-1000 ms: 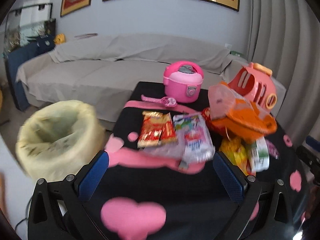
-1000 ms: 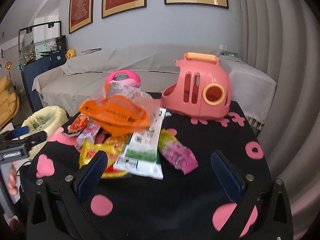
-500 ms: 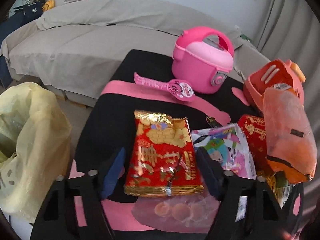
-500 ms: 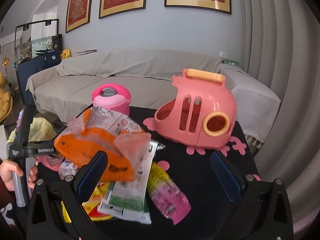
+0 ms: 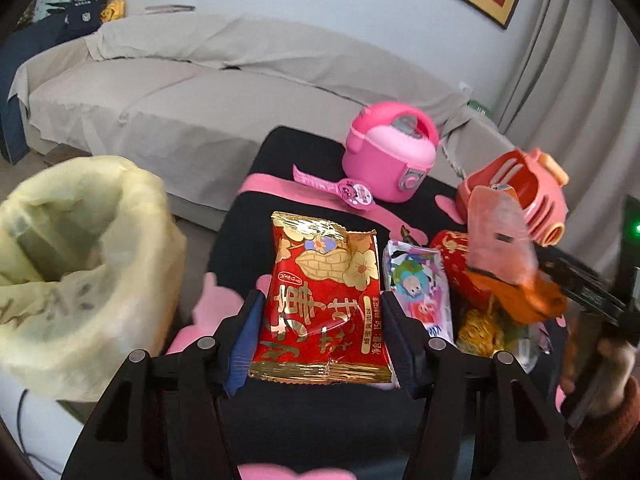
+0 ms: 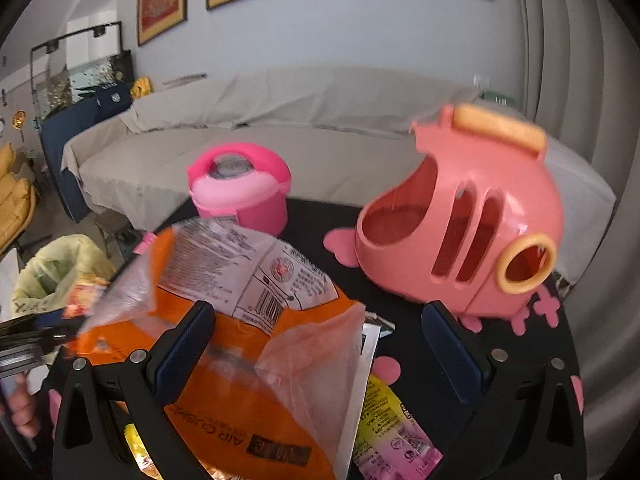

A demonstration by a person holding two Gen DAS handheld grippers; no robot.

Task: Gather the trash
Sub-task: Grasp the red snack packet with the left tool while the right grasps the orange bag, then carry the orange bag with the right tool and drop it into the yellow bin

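Near the tabletop's (image 5: 280, 408) front edge, the left gripper's (image 5: 320, 334) jaws pinch the red peanut packet (image 5: 322, 300) — right gripper (image 6: 320, 354) jaws spread over the orange wrapper (image 6: 240, 400) — most trash not yet bagged (image 5: 80, 260).

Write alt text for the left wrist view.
The left tongs grip a red and gold snack packet by its sides over a black table with pink shapes. A bin lined with a yellow bag stands to the left; more wrappers and pink toys lie beyond.
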